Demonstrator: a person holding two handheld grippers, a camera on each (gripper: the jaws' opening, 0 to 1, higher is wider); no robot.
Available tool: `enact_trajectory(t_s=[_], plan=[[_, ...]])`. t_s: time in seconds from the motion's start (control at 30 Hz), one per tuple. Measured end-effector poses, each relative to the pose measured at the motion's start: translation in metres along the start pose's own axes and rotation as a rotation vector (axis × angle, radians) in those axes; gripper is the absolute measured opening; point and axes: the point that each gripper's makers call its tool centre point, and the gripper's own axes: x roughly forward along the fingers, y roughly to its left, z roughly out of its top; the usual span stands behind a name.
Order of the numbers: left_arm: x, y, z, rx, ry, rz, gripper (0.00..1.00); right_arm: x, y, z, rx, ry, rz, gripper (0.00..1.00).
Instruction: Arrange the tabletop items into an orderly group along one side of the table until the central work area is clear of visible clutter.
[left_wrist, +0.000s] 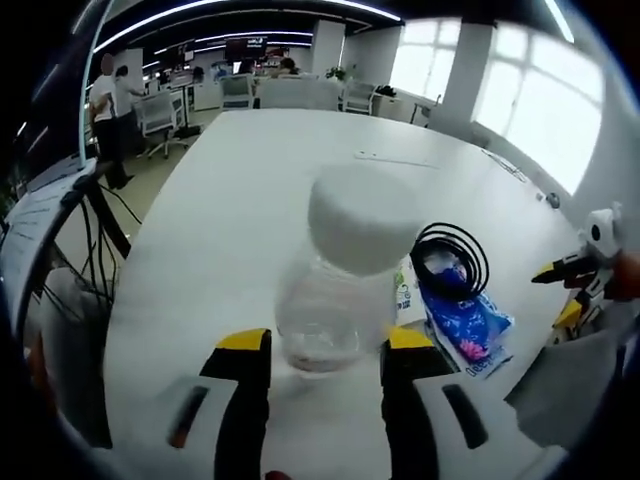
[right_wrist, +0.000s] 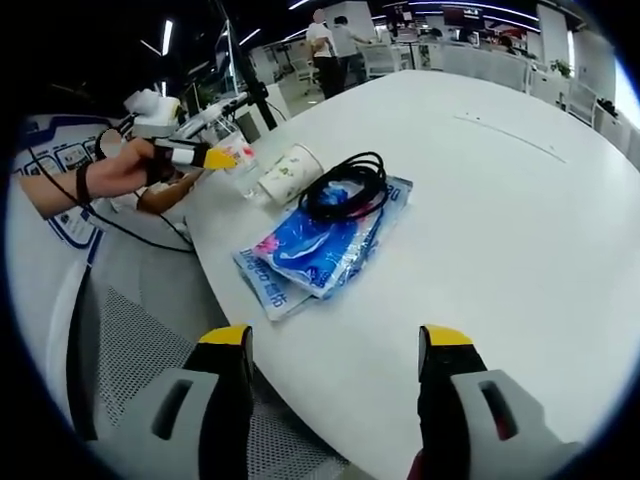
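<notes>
A clear plastic bottle (left_wrist: 325, 300) with a white cap (left_wrist: 362, 218) stands between the jaws of my left gripper (left_wrist: 325, 345), which press on both its sides. In the right gripper view this bottle (right_wrist: 241, 166) sits at the table's near corner, with a hand holding the left gripper (right_wrist: 205, 156) on it. Beside it a paper cup (right_wrist: 290, 172) lies on its side. A black cable coil (right_wrist: 345, 188) rests on a blue packet (right_wrist: 315, 250). My right gripper (right_wrist: 335, 345) is open over the table edge, holding nothing. The coil (left_wrist: 452, 258), packet (left_wrist: 468, 322) and right gripper (left_wrist: 562, 270) also appear to the bottle's right.
The white table (right_wrist: 500, 200) stretches far away from the items. A grey mesh chair (right_wrist: 130, 340) stands off its edge below the right gripper. A black tripod (left_wrist: 100, 215) and cables stand left of the table. People and office chairs (left_wrist: 155, 115) are far back.
</notes>
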Motion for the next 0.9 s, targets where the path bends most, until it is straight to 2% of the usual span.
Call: enact_trajectory(t_s=[0.17,0.37,0.9], plan=[[0.0,-0.001,0.003,0.029,-0.01,-0.026,0.46,0.0,0.001,-0.001,-0.004,0.008,0.0,0.66],[0.001,-0.007,0.009,0.057,-0.016,-0.083,0.4,0.002,0.003,0.003,-0.011,0.007,0.0,0.66],[0.003,-0.004,0.008,0.003,-0.042,-0.062,0.38,0.006,0.005,0.001,-0.008,0.019,0.004,0.66]])
